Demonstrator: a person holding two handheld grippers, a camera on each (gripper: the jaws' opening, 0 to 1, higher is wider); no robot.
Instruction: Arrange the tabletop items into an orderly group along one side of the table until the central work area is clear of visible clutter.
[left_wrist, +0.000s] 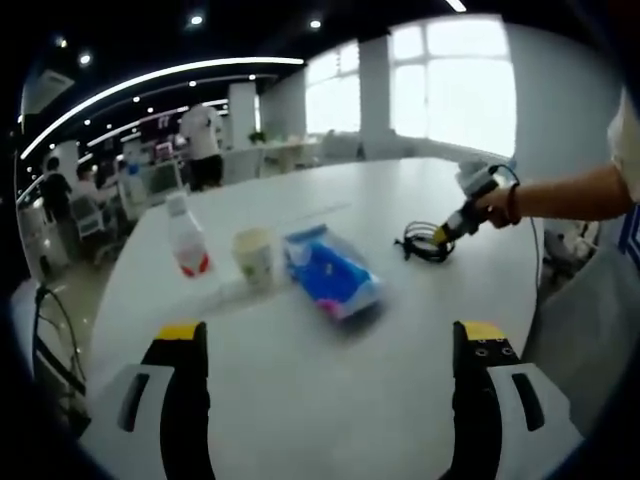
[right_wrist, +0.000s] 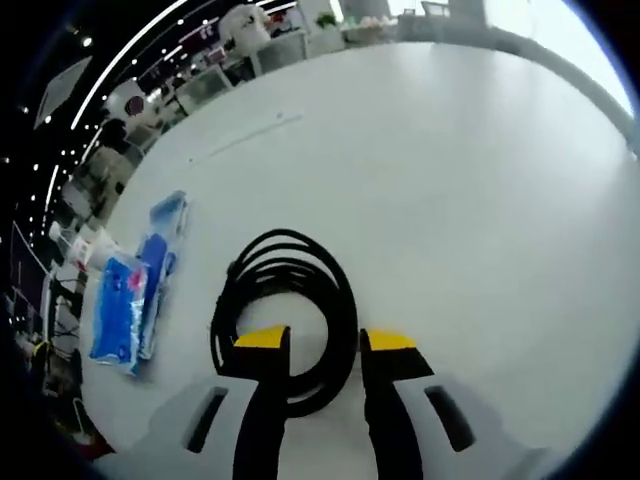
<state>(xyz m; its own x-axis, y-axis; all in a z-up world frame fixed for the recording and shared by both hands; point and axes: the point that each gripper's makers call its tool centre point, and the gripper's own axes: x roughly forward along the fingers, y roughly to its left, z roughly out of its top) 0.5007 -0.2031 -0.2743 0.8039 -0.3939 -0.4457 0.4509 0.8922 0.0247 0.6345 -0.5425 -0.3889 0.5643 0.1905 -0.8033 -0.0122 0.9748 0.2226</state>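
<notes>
white desk (left_wrist: 300, 400). black coiled cable (right_wrist: 290, 300). blue packet (left_wrist: 332, 272) with white and pink print. clear bottle (left_wrist: 187, 237) with white cap and red label. pale cream cup (left_wrist: 254, 254). both grippers' fingers (right_wrist: 262, 345) are black with yellow tips on white bodies.

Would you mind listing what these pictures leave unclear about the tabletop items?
- Left gripper view: print on the blue packet, bottle and cup is blurred.
- Left gripper view: the right gripper hides part of the black cable coil.
- Right gripper view: whether the jaws grip the coil.
</notes>
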